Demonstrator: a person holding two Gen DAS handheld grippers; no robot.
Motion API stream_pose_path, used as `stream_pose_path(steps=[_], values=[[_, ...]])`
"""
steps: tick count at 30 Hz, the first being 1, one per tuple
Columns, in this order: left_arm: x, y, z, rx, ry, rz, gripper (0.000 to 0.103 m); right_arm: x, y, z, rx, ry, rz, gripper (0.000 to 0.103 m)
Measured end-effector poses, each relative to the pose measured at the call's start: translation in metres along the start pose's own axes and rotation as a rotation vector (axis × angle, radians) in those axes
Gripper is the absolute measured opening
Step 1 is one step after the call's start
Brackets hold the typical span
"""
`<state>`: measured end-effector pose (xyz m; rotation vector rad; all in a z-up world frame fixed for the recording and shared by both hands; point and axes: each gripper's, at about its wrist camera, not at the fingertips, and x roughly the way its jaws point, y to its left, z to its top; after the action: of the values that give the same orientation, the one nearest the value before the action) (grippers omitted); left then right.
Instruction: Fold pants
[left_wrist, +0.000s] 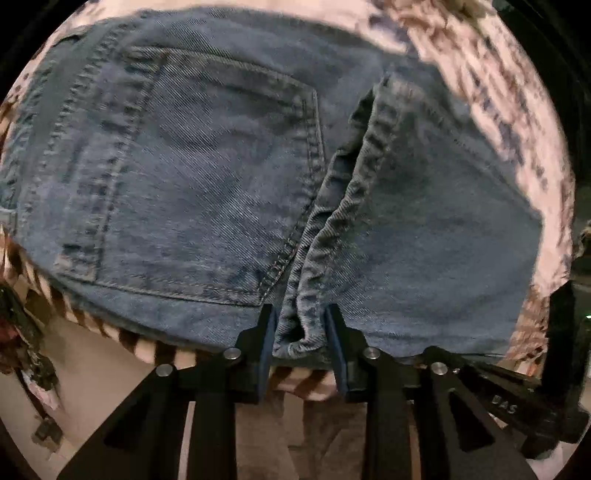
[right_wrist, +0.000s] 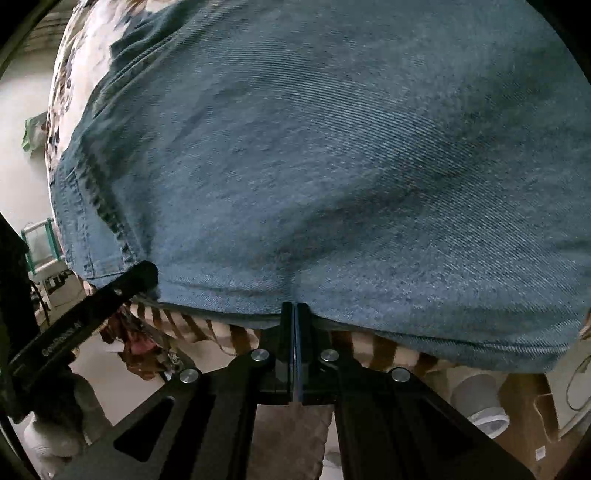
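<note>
A floral-printed cover (left_wrist: 491, 92) in pink, brown and navy is spread over the supporting surface, and a brown-and-white striped edge (left_wrist: 110, 328) of it hangs at the near side; whether a bed or a tabletop lies beneath cannot be told. A pale floor (right_wrist: 14, 140) is seen beyond the far left corner in the right wrist view.

The blue jeans (left_wrist: 192, 177) are laid flat on the cover, filling most of both views, with a back pocket (left_wrist: 221, 184) facing up. A bunched, thick seam ridge (left_wrist: 332, 229) runs toward the near edge, where it is pinched between the fingers of the left tool (left_wrist: 301, 332), which are held slightly apart by the cloth. The right tool (right_wrist: 295, 325) is pressed together on the near folded edge of the denim (right_wrist: 332, 184).

Below the near edge, dark patterned fabric (right_wrist: 144, 350) hangs down at the left, and a white bucket-like container (right_wrist: 480, 402) stands on the floor at the right. A green-framed rack (right_wrist: 40, 243) is seen at the far left.

The jeans' near edge lies just at the striped border, and the two tools are near each other along it.
</note>
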<state>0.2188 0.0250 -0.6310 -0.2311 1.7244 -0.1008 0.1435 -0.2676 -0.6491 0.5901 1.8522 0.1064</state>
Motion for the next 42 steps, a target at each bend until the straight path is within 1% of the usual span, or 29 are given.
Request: stream_pose_path(steps=[1, 2, 3, 4, 5, 6, 8, 10, 11, 12, 13, 15, 16, 17, 18, 20, 21, 22, 24, 26, 28, 29, 30, 33, 36, 37, 38, 40, 42], values=[[-0.009, 0.002, -0.001, -0.009, -0.025, -0.025, 0.027, -0.003, 0.005, -0.001, -0.009, 0.002, -0.01, 0.002], [-0.019, 0.006, -0.002, -0.018, -0.059, -0.052, 0.029, -0.006, 0.012, -0.002, -0.018, 0.001, -0.026, 0.008], [-0.028, 0.01, -0.003, -0.028, -0.095, -0.08, 0.041, -0.008, 0.018, -0.001, -0.027, -0.004, -0.045, 0.015], [-0.039, 0.019, -0.003, -0.053, -0.142, -0.124, 0.052, -0.012, 0.023, -0.001, -0.035, -0.015, -0.064, 0.037], [-0.046, 0.03, -0.003, -0.087, -0.181, -0.157, 0.085, -0.018, 0.027, -0.002, -0.04, -0.035, -0.084, 0.06], [-0.052, 0.046, -0.001, -0.137, -0.219, -0.192, 0.103, -0.025, 0.032, -0.002, -0.044, -0.06, -0.099, 0.067], [-0.055, 0.071, 0.0, -0.234, -0.253, -0.226, 0.103, -0.039, 0.045, 0.0, -0.05, -0.112, -0.117, 0.07], [-0.056, 0.107, 0.0, -0.396, -0.283, -0.298, 0.103, -0.048, 0.055, 0.003, -0.037, -0.143, -0.129, 0.07], [-0.054, 0.129, -0.003, -0.494, -0.31, -0.324, 0.103, -0.051, 0.059, 0.005, -0.032, -0.157, -0.131, 0.07], [-0.056, 0.141, -0.008, -0.551, -0.327, -0.336, 0.103, -0.056, 0.064, 0.008, -0.024, -0.182, -0.146, 0.07], [-0.054, 0.163, -0.012, -0.655, -0.362, -0.358, 0.103, -0.06, 0.066, 0.011, -0.021, -0.198, -0.162, 0.07], [-0.049, 0.19, -0.02, -0.785, -0.414, -0.362, 0.099, -0.066, 0.07, 0.019, -0.011, -0.237, -0.194, 0.07], [-0.046, 0.199, -0.02, -0.821, -0.43, -0.358, 0.094, -0.071, 0.068, 0.025, -0.009, -0.255, -0.219, 0.07], [-0.044, 0.204, -0.018, -0.84, -0.437, -0.357, 0.081, -0.071, 0.07, 0.029, -0.009, -0.269, -0.249, 0.07], [-0.038, 0.208, -0.015, -0.86, -0.438, -0.357, 0.071, -0.071, 0.068, 0.032, -0.006, -0.277, -0.27, 0.07], [-0.022, 0.213, -0.01, -0.893, -0.414, -0.366, 0.06, -0.066, 0.069, 0.038, 0.006, -0.277, -0.286, 0.07], [-0.015, 0.216, -0.009, -0.9, -0.405, -0.374, 0.058, -0.062, 0.07, 0.041, 0.012, -0.27, -0.29, 0.07], [-0.01, 0.218, -0.01, -0.901, -0.408, -0.375, 0.058, -0.059, 0.07, 0.043, 0.016, -0.262, -0.295, 0.07], [-0.012, 0.223, -0.012, -0.883, -0.415, -0.38, 0.061, -0.052, 0.073, 0.046, 0.014, -0.249, -0.301, 0.07], [-0.012, 0.225, -0.016, -0.878, -0.426, -0.406, 0.063, -0.048, 0.076, 0.047, 0.01, -0.241, -0.305, 0.07], [-0.016, 0.227, -0.021, -0.875, -0.439, -0.422, 0.062, -0.043, 0.081, 0.046, 0.002, -0.235, -0.312, 0.07], [-0.019, 0.228, -0.021, -0.872, -0.445, -0.421, 0.057, -0.04, 0.083, 0.045, 0.0, -0.23, -0.312, 0.07], [-0.024, 0.224, -0.024, -0.857, -0.462, -0.41, 0.048, -0.038, 0.086, 0.045, 0.0, -0.226, -0.309, 0.07], [-0.033, 0.222, -0.032, -0.807, -0.496, -0.395, 0.032, -0.033, 0.088, 0.046, 0.004, -0.22, -0.307, 0.07], [-0.04, 0.219, -0.039, -0.77, -0.538, -0.399, 0.03, -0.03, 0.088, 0.045, 0.008, -0.217, -0.311, 0.07], [-0.037, 0.221, -0.04, -0.776, -0.537, -0.407, 0.032, -0.03, 0.083, 0.042, 0.008, -0.215, -0.313, 0.07], [-0.031, 0.226, -0.042, -0.797, -0.531, -0.421, 0.038, -0.027, 0.083, 0.04, 0.01, -0.214, -0.315, 0.07], [-0.013, 0.239, -0.046, -0.866, -0.527, -0.508, 0.042, -0.025, 0.08, 0.039, 0.014, -0.207, -0.314, 0.07], [-0.004, 0.245, -0.046, -0.888, -0.543, -0.555, 0.044, -0.018, 0.083, 0.038, 0.016, -0.201, -0.316, 0.07]])
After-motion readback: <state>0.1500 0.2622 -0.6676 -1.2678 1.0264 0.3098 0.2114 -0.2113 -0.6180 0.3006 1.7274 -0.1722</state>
